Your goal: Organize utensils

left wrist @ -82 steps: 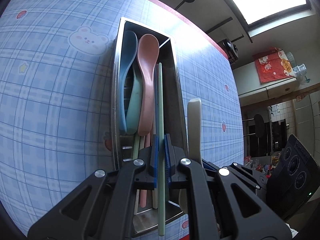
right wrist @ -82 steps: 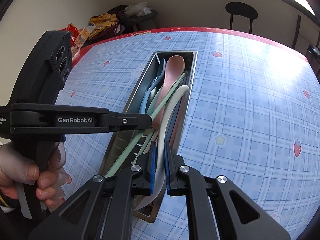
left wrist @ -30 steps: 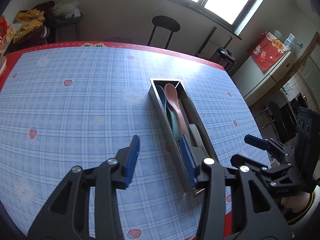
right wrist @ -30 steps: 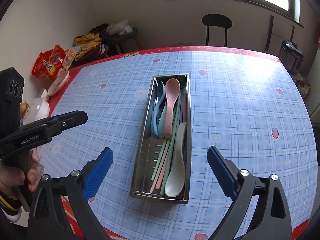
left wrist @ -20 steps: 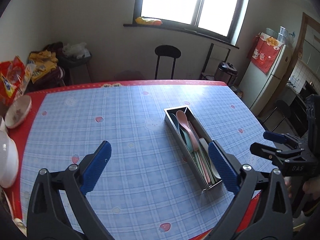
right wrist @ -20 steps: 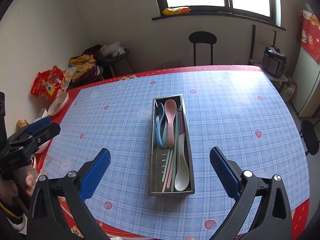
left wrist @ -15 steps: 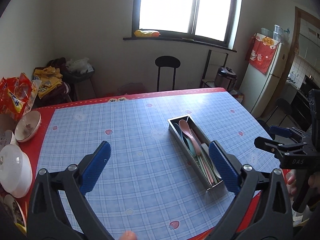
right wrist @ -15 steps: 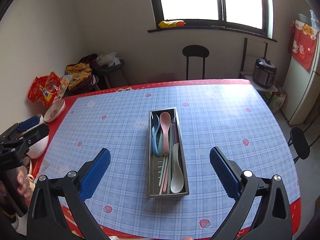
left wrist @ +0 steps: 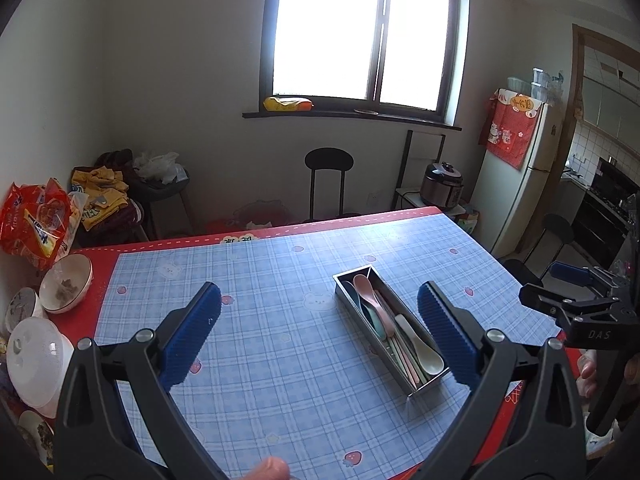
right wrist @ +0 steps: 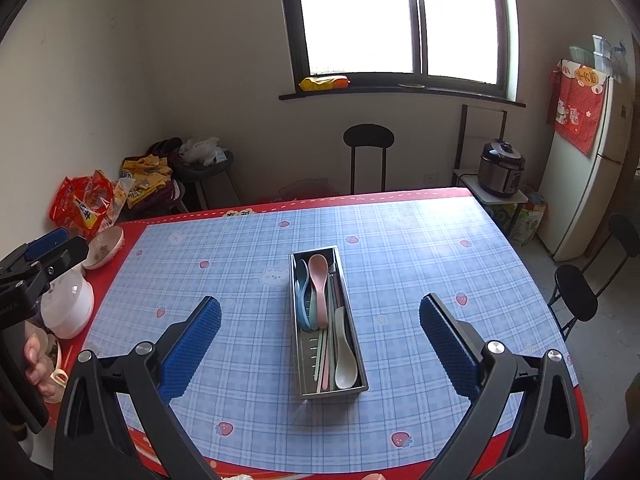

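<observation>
The metal tray point(right wrist: 298, 360) of spoons sits mid-frame on the counter point(right wrist: 420, 264), its long side pointing away, straight ahead of the right hand-held gripper point(right wrist: 320, 344). The left hand-held gripper point(left wrist: 318, 330) sees it slanting lower right. Both are wide and empty.

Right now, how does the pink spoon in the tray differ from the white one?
The pink spoon has its bowl at the far end of the metal tray; the white spoon has its bowl at the near end. The pink spoon lies beside the blue and green spoons on the left; the white spoon lies on the right beside the chopsticks. Both lie lengthwise inside the tray, untouched by either gripper.
</observation>
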Demonstrator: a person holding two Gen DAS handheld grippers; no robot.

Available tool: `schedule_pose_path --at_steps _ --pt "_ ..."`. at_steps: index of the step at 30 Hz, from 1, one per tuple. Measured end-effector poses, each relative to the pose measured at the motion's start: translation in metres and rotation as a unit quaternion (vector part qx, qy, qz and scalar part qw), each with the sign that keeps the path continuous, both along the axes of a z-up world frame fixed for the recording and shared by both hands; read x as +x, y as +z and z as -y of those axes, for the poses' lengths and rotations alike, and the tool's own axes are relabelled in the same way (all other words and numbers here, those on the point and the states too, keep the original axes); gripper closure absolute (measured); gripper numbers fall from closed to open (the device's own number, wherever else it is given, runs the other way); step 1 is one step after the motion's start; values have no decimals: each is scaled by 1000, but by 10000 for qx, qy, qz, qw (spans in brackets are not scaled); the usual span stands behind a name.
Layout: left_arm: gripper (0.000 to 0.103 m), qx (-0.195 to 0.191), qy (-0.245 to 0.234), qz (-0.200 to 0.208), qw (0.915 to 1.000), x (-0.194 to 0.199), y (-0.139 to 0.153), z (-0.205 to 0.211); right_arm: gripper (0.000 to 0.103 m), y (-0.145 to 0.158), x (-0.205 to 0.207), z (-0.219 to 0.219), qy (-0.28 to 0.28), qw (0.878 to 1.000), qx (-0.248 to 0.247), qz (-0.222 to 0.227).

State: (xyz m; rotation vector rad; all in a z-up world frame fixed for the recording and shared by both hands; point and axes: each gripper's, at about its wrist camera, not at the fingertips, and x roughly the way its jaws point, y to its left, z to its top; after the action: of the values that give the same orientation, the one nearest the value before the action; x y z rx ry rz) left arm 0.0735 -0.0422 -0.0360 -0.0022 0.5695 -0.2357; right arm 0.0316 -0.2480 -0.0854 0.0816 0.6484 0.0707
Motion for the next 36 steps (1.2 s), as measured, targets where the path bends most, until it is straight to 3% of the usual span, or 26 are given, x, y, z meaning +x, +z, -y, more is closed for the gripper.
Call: schedule_pose_path --at_steps 36 --pt "6 398 -23 -62 9992 -7 -5 15 6 6 -15 9 -359 9984 -430 16"
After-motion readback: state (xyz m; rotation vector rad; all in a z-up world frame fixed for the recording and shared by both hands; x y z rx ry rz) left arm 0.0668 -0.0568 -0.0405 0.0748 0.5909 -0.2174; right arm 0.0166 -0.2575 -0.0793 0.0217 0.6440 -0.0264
